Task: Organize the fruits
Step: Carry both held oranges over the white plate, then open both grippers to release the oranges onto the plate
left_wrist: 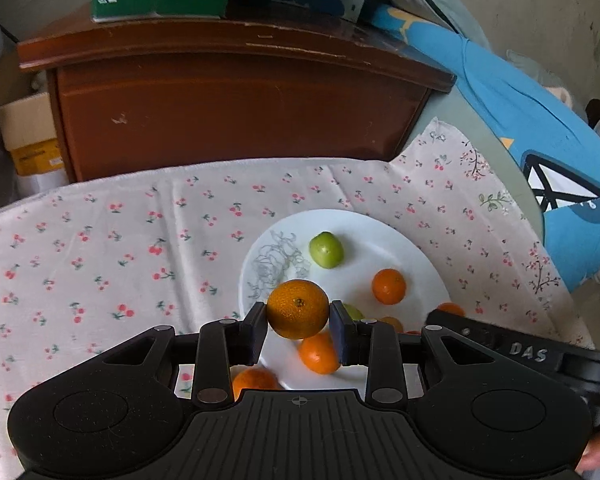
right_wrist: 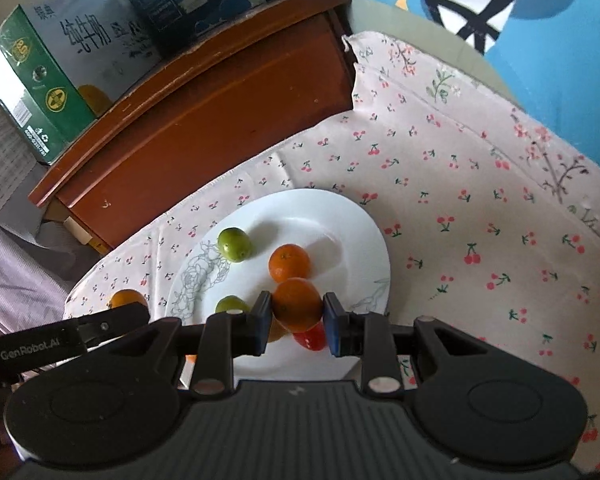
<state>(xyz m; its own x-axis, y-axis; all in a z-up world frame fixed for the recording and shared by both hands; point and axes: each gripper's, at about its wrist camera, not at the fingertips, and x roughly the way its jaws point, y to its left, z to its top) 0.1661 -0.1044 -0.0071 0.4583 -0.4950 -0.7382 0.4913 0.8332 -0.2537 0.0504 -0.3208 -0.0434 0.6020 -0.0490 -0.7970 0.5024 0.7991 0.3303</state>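
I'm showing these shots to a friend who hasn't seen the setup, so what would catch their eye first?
Most striking: each gripper clamps an orange above the white plate. The left gripper grips the left orange; the right gripper grips the right orange. Next, the fruit on the plate, a green fruit near its far rim and a loose orange mid-plate, all on a cherry-print cloth by a brown cabinet.

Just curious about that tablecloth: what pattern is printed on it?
Small red cherries with green stems on a pale pinkish cloth, clearest in the right wrist view.
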